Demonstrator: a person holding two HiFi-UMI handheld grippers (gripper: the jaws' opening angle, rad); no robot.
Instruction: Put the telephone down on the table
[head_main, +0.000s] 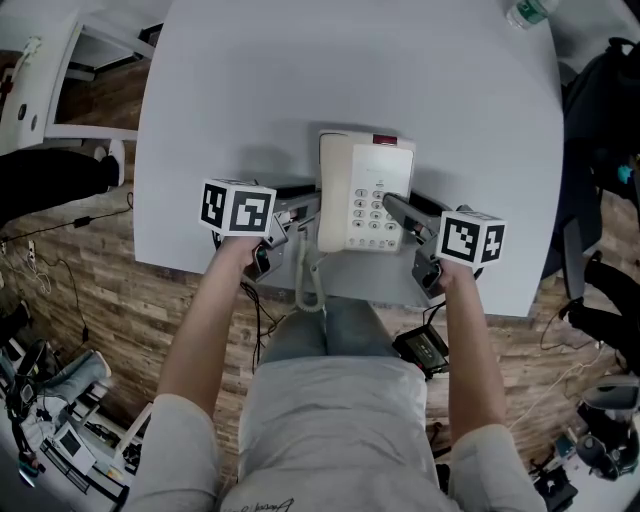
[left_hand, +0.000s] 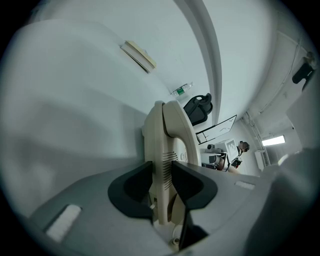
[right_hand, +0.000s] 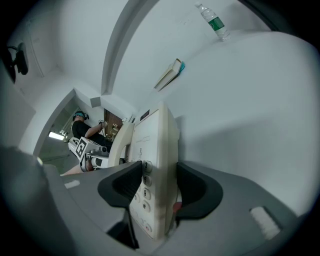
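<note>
A pale grey table (head_main: 250, 90) over a wood-plank floor (head_main: 120, 290) bears a cream phone (head_main: 362, 195) near its front edge, apparently resting flat. A bottle (head_main: 527, 12) with a green label stands at the far corner. Keys 9 and * read plainly on the keypad (right_hand: 145, 197). The left gripper (head_main: 300, 205) pinches the phone's left edge, pads (left_hand: 135, 187) against both faces. The right gripper (head_main: 402, 215) clamps the keypad side, one pad by key 3.

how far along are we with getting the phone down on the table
Done: the cream push-button desk telephone is over the white table, near its front edge. In hand: the left gripper and right gripper each clamp one side of it. Remaining: whether its base touches the table is unclear; set it flat, then open both and pull back.
</note>
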